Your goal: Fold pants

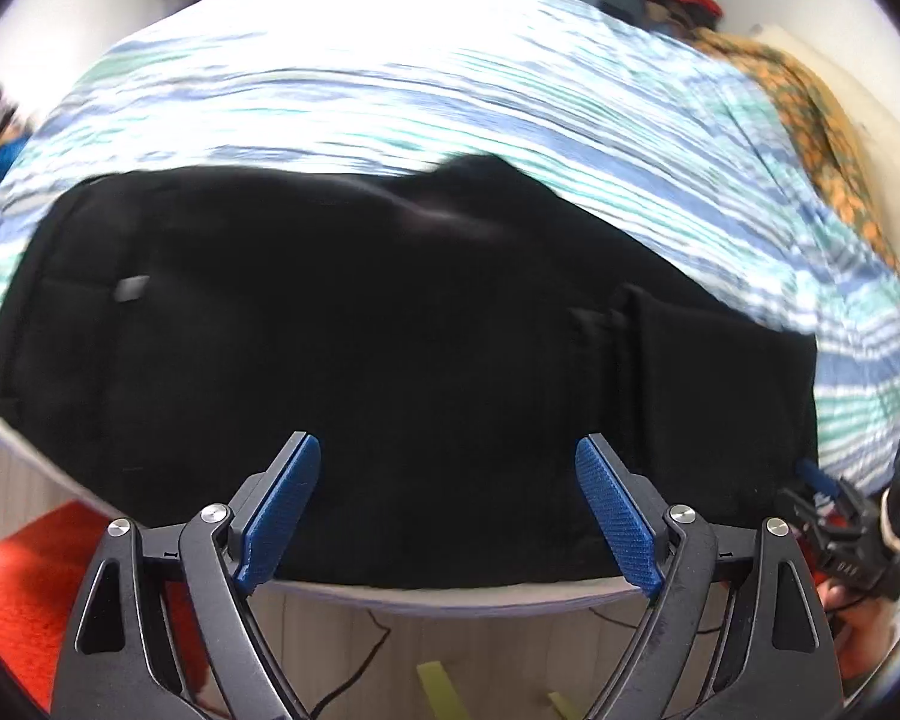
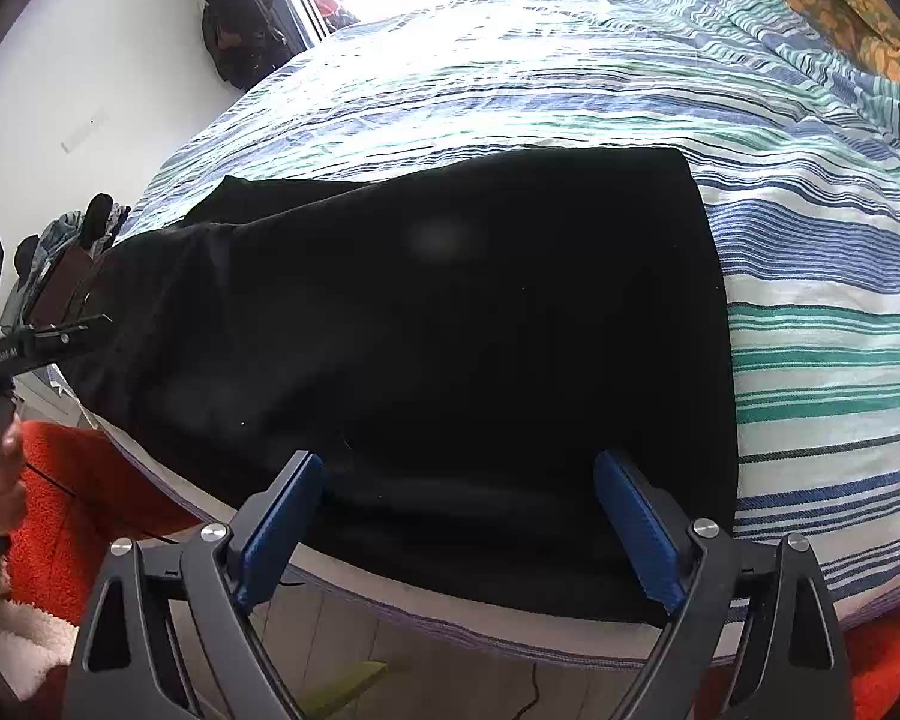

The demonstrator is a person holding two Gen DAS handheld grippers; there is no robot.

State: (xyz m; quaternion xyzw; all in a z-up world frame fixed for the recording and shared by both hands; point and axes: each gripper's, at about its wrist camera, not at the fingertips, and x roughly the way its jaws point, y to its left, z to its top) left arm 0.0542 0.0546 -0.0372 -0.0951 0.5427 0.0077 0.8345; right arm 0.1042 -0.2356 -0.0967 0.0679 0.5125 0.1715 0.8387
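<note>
pants (image 2: 426, 324) on bed, beyond spread, empty tongs (image 2: 459, 516)

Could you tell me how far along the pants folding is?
Done: the black pants lie folded over on the striped bedspread. In hand: nothing; left gripper and right gripper are open, empty. Left: probably one more fold.

White lettering on the left gripper (image 2: 6, 360) is too blurred to read.
</note>
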